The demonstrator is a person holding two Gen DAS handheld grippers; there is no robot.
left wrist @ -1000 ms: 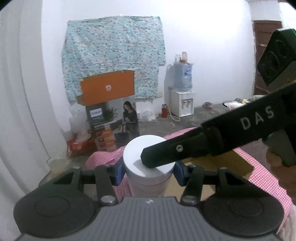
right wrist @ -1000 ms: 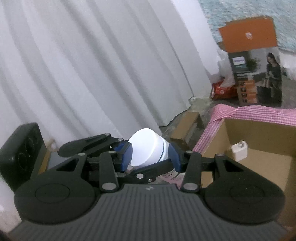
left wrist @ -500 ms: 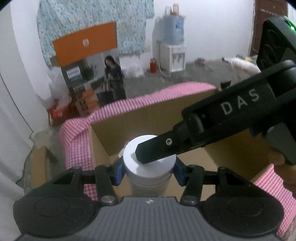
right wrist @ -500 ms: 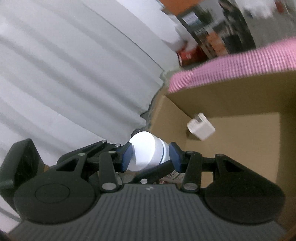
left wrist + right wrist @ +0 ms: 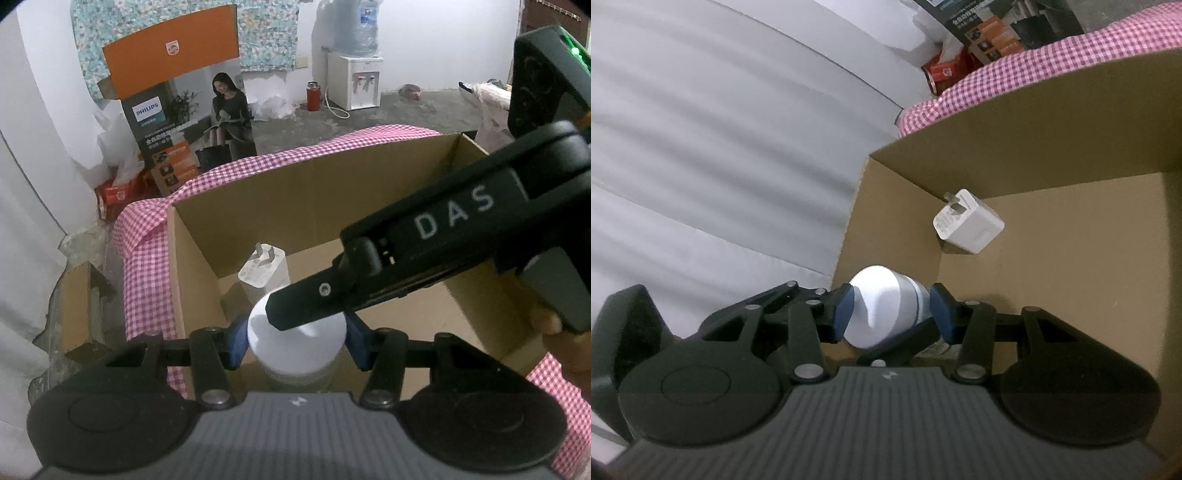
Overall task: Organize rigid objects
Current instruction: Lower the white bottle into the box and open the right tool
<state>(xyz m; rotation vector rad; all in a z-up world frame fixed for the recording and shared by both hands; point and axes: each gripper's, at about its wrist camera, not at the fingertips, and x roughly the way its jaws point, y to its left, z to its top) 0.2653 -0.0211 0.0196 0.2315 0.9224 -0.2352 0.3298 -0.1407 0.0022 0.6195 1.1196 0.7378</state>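
Observation:
A jar with a white lid [image 5: 299, 343] is held between both grippers over the near left corner of an open cardboard box [image 5: 295, 192]. My left gripper [image 5: 295, 341] is shut on the jar below its lid. My right gripper [image 5: 892, 314] is shut on the same jar's lid [image 5: 882, 302], coming in from the right; its black body crosses the left wrist view [image 5: 443, 236]. A white plug charger [image 5: 262, 266] lies in the box's far left corner, also in the right wrist view [image 5: 967, 221].
The box sits on a pink checked cloth [image 5: 147, 229]. Beyond are a Philips carton [image 5: 173, 110], a water dispenser [image 5: 354, 81] and a red flask [image 5: 313, 96] on the floor. A white curtain [image 5: 720, 147] hangs at the left.
Both grippers have carried the jar forward and down, from beside the box to over its inside near the left corner. The charger now shows close ahead.

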